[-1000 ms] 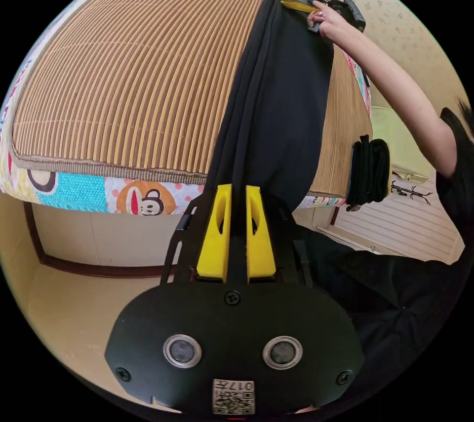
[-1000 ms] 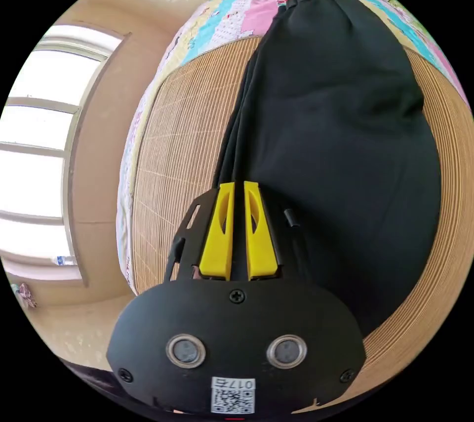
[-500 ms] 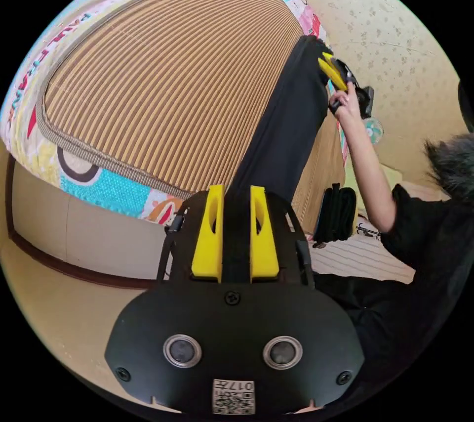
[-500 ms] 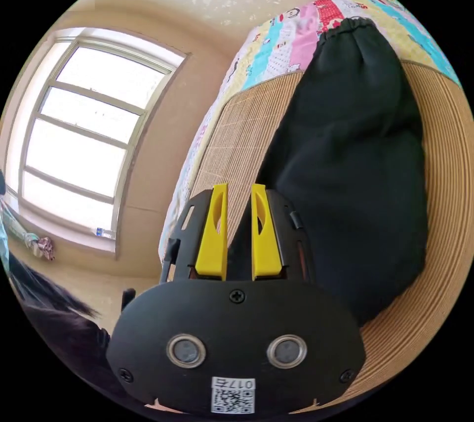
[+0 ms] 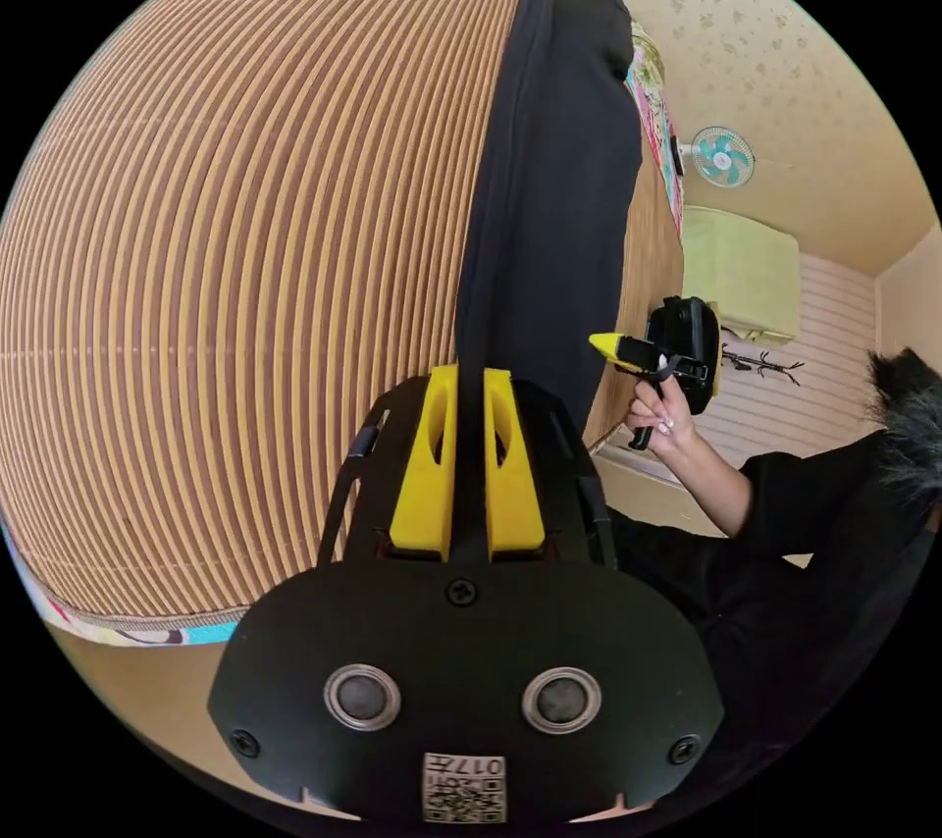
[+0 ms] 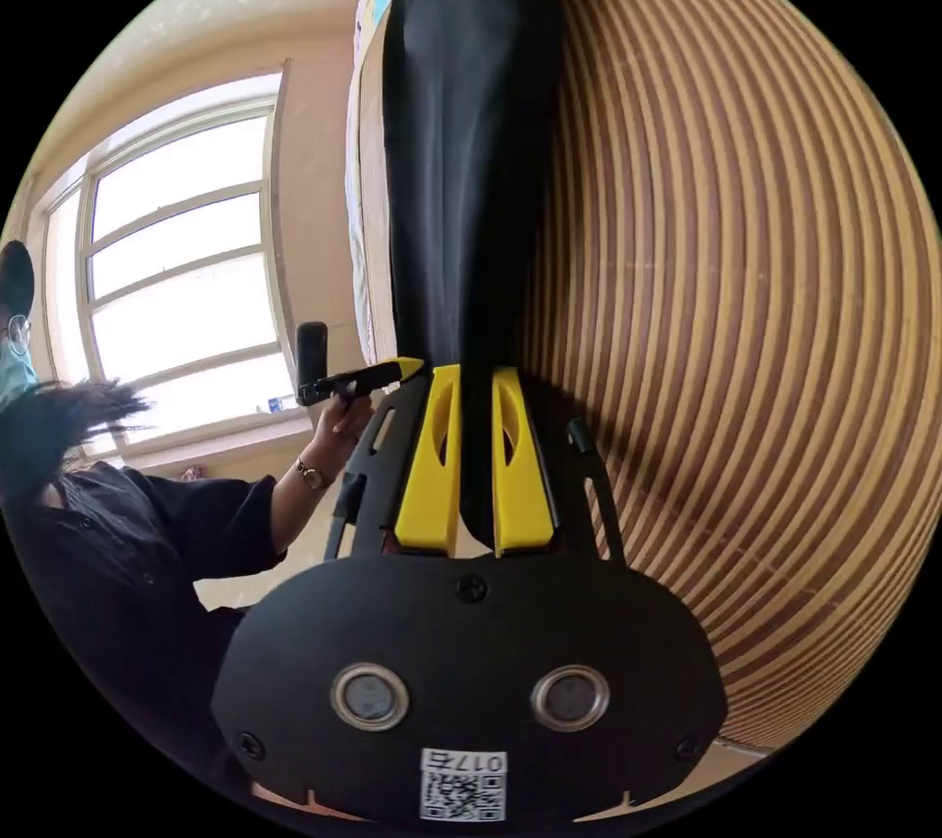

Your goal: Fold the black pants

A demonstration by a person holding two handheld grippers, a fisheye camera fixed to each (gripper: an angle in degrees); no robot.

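On the ribbed brown bamboo bed mat (image 5: 245, 239), the long black pants (image 5: 554, 190) run lengthwise toward frame top from both grippers, left gripper (image 5: 468, 455) and right gripper (image 6: 476, 460), each pinching the near end.

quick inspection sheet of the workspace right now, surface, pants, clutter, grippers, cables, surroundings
Surface: striped bamboo mat on a bed, over a patterned sheet.
Job's things: black pants lie lengthwise on the mat as a long narrow strip.
Clutter: nothing seen on the mat.
Grippers: left gripper has both jaws pressed on one near corner of the pants; right gripper is shut on the other near corner, beside it.
Cables: nothing seen.
Surroundings: wall fan, pale green cabinet, window, the person's hand.
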